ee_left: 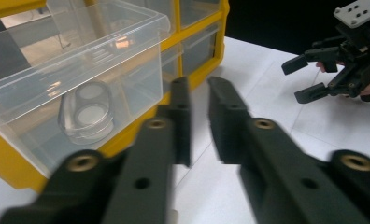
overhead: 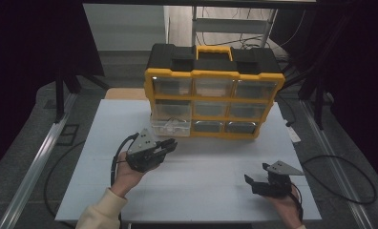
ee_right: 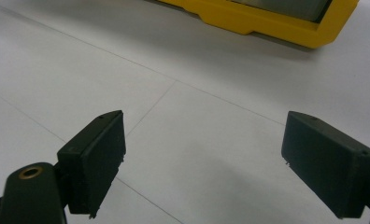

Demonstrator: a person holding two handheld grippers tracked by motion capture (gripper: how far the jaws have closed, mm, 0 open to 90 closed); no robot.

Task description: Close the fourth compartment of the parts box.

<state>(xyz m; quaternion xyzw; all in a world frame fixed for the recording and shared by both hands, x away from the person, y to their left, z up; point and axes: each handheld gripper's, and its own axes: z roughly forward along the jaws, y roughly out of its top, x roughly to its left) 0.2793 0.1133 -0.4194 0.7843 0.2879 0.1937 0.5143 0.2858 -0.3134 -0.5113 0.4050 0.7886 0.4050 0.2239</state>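
Pulled-out drawer and two grippers on the white table [overhead: 82, 191]

The yellow-and-black plastic drawer cabinet [overhead: 214, 90] has its bottom-left clear drawer [overhead: 170, 125] drawn out, a small clear round container [ee_left: 87, 114] inside. Just before it, the left gripper [overhead: 170, 144] is nearly closed, empty; the right gripper [overhead: 257, 177], well apart, gapes wide, empty.

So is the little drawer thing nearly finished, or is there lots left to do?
Done so far: one clear drawer of the yellow organizer is pulled out, and a small clear container lies inside it. In hand: nothing. The left claw is shut and empty beside the drawer, and the right claw rests open on the white table. Probably left: pushing the drawer back in.
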